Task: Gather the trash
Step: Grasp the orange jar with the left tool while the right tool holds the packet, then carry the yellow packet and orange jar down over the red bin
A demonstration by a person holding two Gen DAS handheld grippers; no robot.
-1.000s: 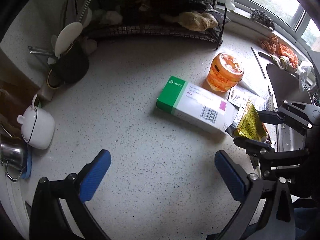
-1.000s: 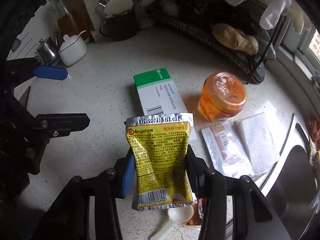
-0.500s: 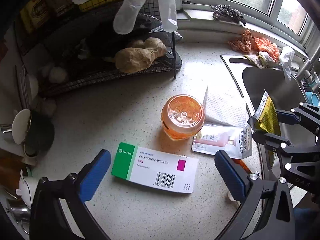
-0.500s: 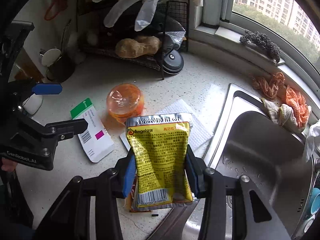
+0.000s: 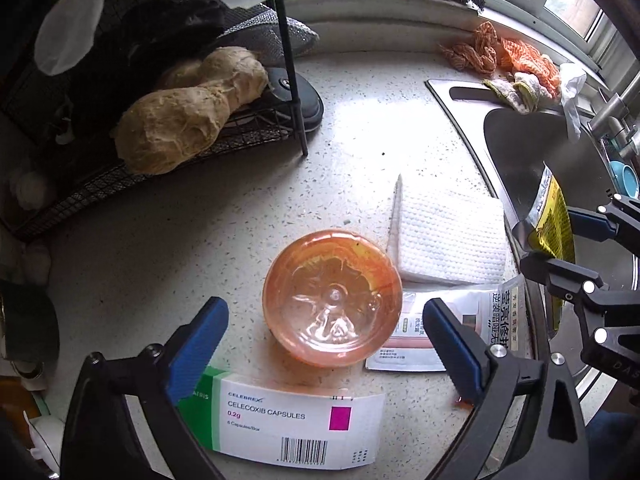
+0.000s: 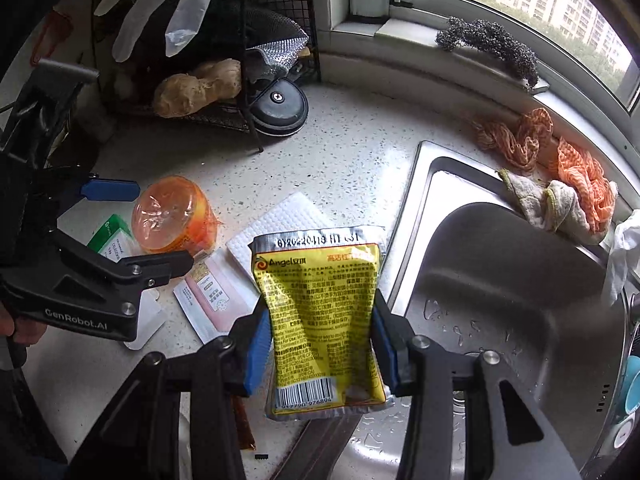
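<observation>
Orange cup [image 5: 332, 300] stands upside down on the speckled counter [image 5: 360, 128], straight ahead of the left gripper [image 5: 324, 344] and between its two blue pads, which are wide apart and touch nothing. It is round, so it has no long axis to line up with; the pads only need to go forward around it, I think. The left gripper is clearly the nearer one. The right gripper [image 6: 320, 344] is busy: it is clamped on the yellow sachet [image 6: 320, 312], held upright above the near edge of the sink [image 6: 500, 280], to the right of the cup. Just right of the cup lie a pink packet [image 5: 416, 336] and a white napkin [image 5: 448, 236]; the medicine box [image 5: 288, 424] lies near, under the left pads. Compared with half a second ago, the left gripper has come closer, so the cup now looks much bigger and the box has slid toward the near edge of the view
</observation>
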